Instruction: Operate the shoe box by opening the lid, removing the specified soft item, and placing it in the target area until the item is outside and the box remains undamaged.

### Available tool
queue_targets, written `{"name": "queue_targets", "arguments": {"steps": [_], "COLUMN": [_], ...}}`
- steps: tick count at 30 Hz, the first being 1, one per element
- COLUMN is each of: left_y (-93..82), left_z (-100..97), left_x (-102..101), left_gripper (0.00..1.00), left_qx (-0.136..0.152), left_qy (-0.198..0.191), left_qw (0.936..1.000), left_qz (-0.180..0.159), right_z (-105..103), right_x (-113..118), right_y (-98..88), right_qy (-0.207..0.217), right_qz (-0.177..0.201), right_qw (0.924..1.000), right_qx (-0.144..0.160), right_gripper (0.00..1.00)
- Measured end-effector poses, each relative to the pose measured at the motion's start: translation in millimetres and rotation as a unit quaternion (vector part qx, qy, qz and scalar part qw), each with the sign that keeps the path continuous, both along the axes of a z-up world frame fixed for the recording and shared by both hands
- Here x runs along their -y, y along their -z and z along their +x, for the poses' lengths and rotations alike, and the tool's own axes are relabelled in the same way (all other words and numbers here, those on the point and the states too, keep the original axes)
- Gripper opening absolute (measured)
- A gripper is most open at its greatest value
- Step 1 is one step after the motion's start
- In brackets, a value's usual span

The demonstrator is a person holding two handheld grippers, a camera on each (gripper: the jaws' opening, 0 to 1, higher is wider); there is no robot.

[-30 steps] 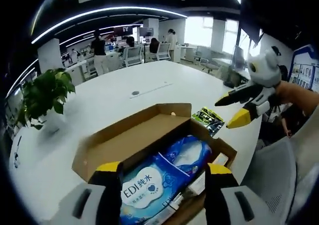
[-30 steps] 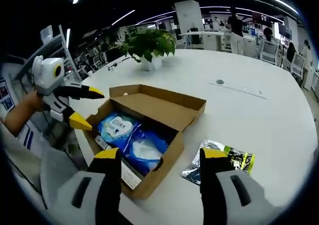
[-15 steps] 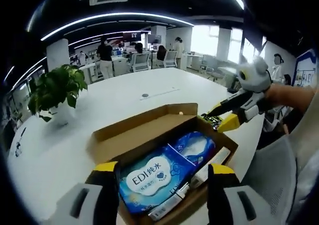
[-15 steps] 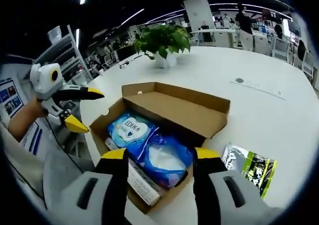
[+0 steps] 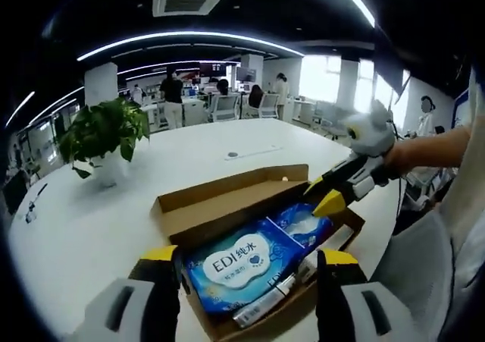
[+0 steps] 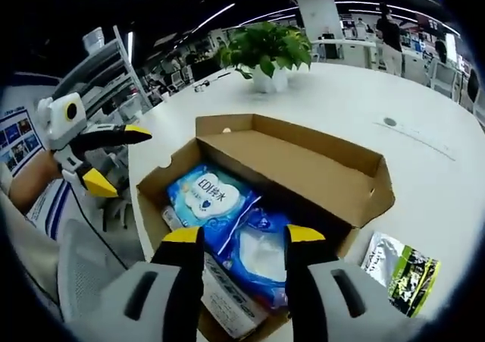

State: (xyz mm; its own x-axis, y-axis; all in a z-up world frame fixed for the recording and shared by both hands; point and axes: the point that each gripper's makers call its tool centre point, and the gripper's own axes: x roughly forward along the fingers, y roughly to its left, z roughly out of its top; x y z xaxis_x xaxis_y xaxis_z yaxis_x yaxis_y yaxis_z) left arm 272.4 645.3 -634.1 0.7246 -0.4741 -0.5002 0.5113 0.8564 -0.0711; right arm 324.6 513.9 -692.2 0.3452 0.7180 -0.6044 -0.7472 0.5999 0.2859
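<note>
The brown cardboard shoe box (image 5: 227, 198) lies open on the white table, its lid folded back. Inside are a blue wipes pack (image 5: 235, 266) marked EDI and a second blue soft pack (image 5: 303, 221). My left gripper (image 5: 248, 262) is open, just short of the box's near end, its jaws framing the EDI pack. My right gripper (image 5: 324, 194) comes in from the right, open, its yellow tips over the second pack. In the right gripper view, the right gripper (image 6: 242, 236) hangs open above the second blue pack (image 6: 261, 251), with the EDI pack (image 6: 208, 194) beyond, and the left gripper (image 6: 121, 158) stands open left of the box (image 6: 303, 156).
A white tube-like item (image 5: 265, 308) lies along the box's near wall. A green and black packet (image 6: 402, 262) lies on the table (image 6: 424, 175) beside the box. A potted plant (image 5: 102, 130) stands further back. A grey chair (image 5: 424, 266) is at the table's edge. People work at distant desks.
Both views have closed in on the box. In the left gripper view, the right gripper has come down from beside the box to over the second blue pack. Both stay open.
</note>
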Motion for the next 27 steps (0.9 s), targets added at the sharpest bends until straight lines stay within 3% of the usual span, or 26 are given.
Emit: {"name": "queue_targets", "arguments": {"steps": [5,27], "left_y": [3.7,10.2], "left_z": [-2.3,-11.0], "left_x": [-9,-24], "left_gripper": [0.74,0.69], "left_qx": [0.002,0.012], "left_qy": [-0.012,-0.055], "left_qw": [0.9999,0.9984], "left_qz": [0.010,-0.007], "right_z": [4,6], "right_x": [-11,-54], "right_y": [7.5,41.6], "right_qy": [-0.008,-0.047], "right_qz": [-0.007,-0.027], "right_qw": [0.9999,0.9980], "right_qx": [-0.001,-0.033], "right_gripper": [0.35,0.28]}}
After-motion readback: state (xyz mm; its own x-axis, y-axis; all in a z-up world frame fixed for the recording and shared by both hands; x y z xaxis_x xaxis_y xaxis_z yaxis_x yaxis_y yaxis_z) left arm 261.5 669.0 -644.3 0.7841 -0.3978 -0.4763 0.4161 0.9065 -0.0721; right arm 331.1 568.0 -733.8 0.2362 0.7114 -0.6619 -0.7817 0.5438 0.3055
